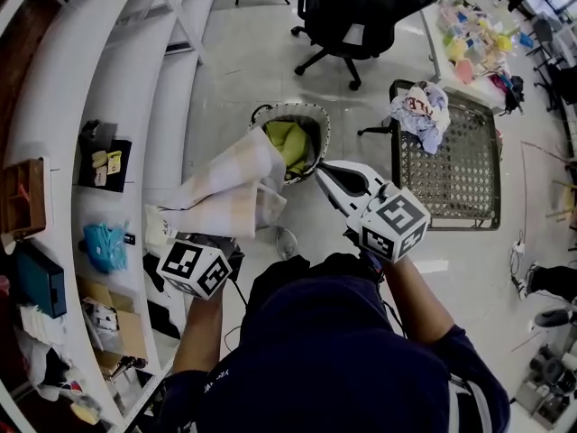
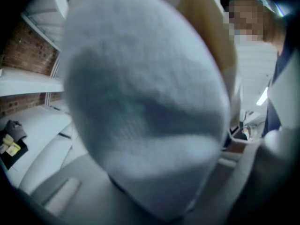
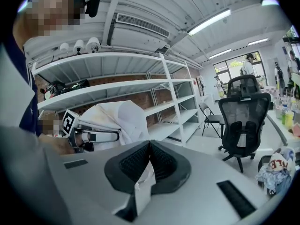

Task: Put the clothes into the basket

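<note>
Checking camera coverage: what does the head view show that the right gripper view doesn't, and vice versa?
Head view only: the basket, with a yellow-green garment inside. Right gripper view only: the right gripper, its jaws shut on a white scrap, plus the ceiling lights. Both: the left gripper holding the pale cloth, the office chair, the clothes pile and the shelves.

A pale cream-and-white checked cloth (image 1: 230,183) hangs in the air at the frame's centre, slanting from lower left up to the rim of the round basket (image 1: 320,120), which stands on the floor holding a yellow-green garment (image 1: 287,141). More crumpled clothes (image 1: 422,108) lie upper right. The right gripper (image 3: 149,146) pinches a white strip (image 3: 140,191).
</note>
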Available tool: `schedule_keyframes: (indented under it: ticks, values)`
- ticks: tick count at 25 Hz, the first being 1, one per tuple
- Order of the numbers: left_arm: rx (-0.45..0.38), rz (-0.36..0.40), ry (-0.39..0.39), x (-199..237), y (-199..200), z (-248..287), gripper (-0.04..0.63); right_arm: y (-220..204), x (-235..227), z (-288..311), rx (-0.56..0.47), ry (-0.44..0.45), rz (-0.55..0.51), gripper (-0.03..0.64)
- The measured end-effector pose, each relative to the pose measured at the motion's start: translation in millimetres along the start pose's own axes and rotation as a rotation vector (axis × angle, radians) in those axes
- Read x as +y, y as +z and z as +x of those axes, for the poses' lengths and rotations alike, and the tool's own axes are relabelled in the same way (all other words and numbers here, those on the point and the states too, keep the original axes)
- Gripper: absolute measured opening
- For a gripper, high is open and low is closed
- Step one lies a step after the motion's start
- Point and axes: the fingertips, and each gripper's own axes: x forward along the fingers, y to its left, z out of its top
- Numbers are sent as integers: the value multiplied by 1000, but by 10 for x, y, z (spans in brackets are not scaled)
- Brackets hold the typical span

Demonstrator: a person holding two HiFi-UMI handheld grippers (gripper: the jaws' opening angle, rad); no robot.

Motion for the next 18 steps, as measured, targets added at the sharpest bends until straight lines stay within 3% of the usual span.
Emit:
schedule_keyframes:
  ticks: [10,18]
  values:
    - [29,-11,-19,384,70,263,71,93,-302,318,13,-33,24,6]
    - [63,-25,8,544,85,642,71,130,-734,529,25,-7,56,6]
